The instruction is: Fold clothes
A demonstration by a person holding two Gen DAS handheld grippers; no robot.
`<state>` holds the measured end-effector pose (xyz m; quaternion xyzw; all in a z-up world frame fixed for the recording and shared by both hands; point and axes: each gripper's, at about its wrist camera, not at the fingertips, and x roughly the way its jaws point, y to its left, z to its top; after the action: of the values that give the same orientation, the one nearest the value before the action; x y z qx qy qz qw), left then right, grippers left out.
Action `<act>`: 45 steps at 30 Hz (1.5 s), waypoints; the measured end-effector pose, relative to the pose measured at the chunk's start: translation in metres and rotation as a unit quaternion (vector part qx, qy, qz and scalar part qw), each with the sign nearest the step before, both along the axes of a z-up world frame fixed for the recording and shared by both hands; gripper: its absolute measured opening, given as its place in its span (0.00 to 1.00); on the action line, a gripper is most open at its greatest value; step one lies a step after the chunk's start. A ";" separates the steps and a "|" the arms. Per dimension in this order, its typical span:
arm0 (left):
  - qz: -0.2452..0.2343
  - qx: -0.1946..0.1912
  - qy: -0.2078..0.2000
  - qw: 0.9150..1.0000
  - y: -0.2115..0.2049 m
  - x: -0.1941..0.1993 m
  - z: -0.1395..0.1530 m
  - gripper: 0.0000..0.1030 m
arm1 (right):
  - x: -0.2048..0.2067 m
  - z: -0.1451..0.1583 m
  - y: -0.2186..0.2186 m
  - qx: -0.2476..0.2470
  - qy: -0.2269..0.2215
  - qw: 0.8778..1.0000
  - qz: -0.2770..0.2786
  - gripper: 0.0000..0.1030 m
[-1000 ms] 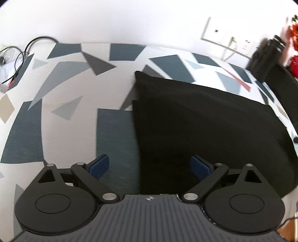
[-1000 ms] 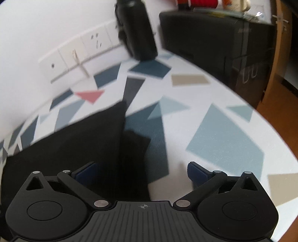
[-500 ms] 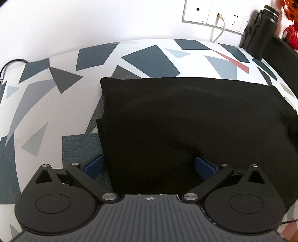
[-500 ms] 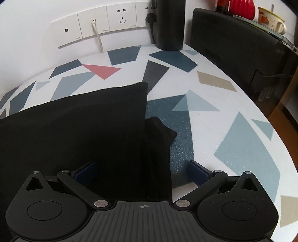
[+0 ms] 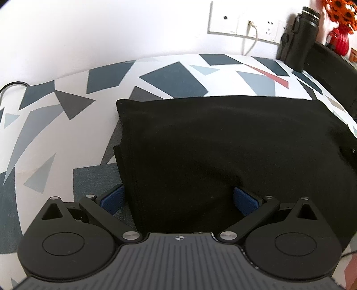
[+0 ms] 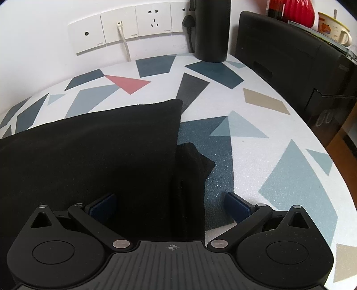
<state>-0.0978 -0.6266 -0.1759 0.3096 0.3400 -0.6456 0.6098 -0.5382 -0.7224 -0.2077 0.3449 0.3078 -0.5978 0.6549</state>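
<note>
A black folded garment (image 5: 223, 145) lies flat on the patterned table (image 5: 67, 138), its layered left edge showing as stacked folds. My left gripper (image 5: 178, 199) is open and straddles that left edge near the front, one blue pad (image 5: 112, 198) over the table and the other over the cloth. In the right wrist view the same garment (image 6: 93, 151) fills the left half, with a lower layer poking out at its right edge (image 6: 196, 165). My right gripper (image 6: 170, 206) is open astride that right edge, nothing pinched between its pads.
Wall sockets with a white cable (image 6: 125, 46) sit behind the table. A black flask (image 6: 212, 29) stands at the back, next to a black box (image 6: 290, 58) carrying a red vase (image 6: 296, 11) and a mug (image 6: 334, 33). The table's curved edge (image 6: 334, 160) runs on the right.
Both grippers have swung to face the wall squarely and settled over the garment's near corners. The garment itself lies unmoved, and both grippers stay open.
</note>
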 end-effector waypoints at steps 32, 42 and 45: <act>0.144 -0.034 0.102 0.984 0.056 -0.002 0.036 0.23 | 0.048 0.034 0.017 -0.051 -0.122 0.984 0.121 0.17; 0.283 -0.109 0.044 0.952 0.218 -0.034 0.102 0.23 | 0.057 0.098 0.059 -0.096 -0.189 0.936 0.281 0.16; 0.330 -0.129 0.023 0.935 0.272 -0.047 0.120 0.23 | 0.067 0.114 0.078 -0.095 -0.214 0.914 0.330 0.16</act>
<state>-0.1447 -0.3541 -0.0561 0.0835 0.3510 -0.4535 0.8150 -0.4711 -0.6441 -0.0932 0.2797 0.1983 -0.2858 0.8948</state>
